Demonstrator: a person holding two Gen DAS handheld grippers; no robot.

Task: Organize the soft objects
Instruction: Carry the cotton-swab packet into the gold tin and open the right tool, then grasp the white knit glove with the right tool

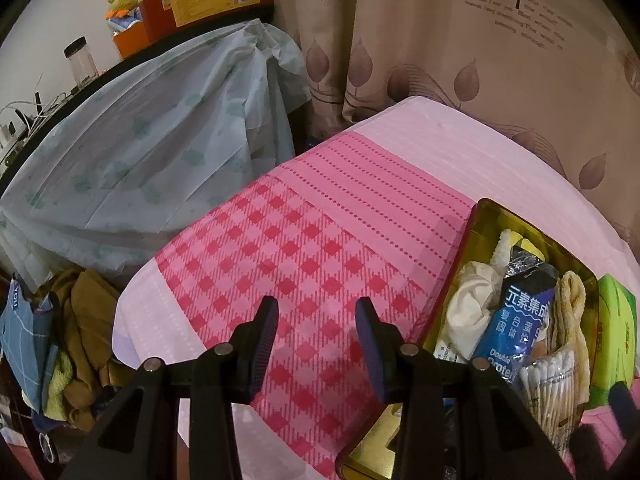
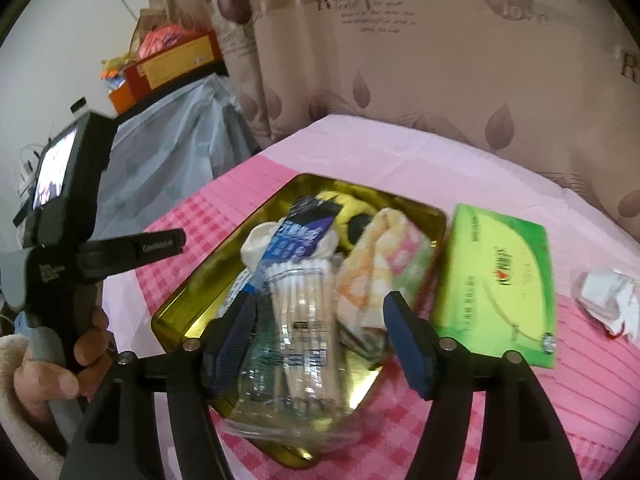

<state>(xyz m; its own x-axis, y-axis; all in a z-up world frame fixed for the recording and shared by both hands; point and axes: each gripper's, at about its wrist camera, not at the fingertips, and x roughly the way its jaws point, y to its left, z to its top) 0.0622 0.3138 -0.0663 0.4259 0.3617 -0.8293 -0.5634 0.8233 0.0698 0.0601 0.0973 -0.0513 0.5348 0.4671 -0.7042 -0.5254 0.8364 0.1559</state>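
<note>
Tin: the gold tin is sitting on the pink cloth, crammed with soft things; its near corner is being hidden by the right gripper's frame.
Swabs: the clear pack of cotton swabs is lying blurred at the near end of the tin, spilling over the rim.
Contents: a blue sachet, a white cloth and a pale towel are overlapping; what is lying under them is hard to make out.
Green box: the tissue box is resting just right of the tin, touching its wall or nearly.
Paper: a crumpled white wad is lying far right, cut off by the view's edge.
Right gripper: hovering over the swab pack, jaws standing apart, nothing pinched.
Left gripper: tilting down over bare checked cloth left of the tin, jaws parted and empty.
Hand: gripping the left handle, fuzzy sleeve partly cut off.
Room: open cloth is stretching left and far of the tin.
</note>
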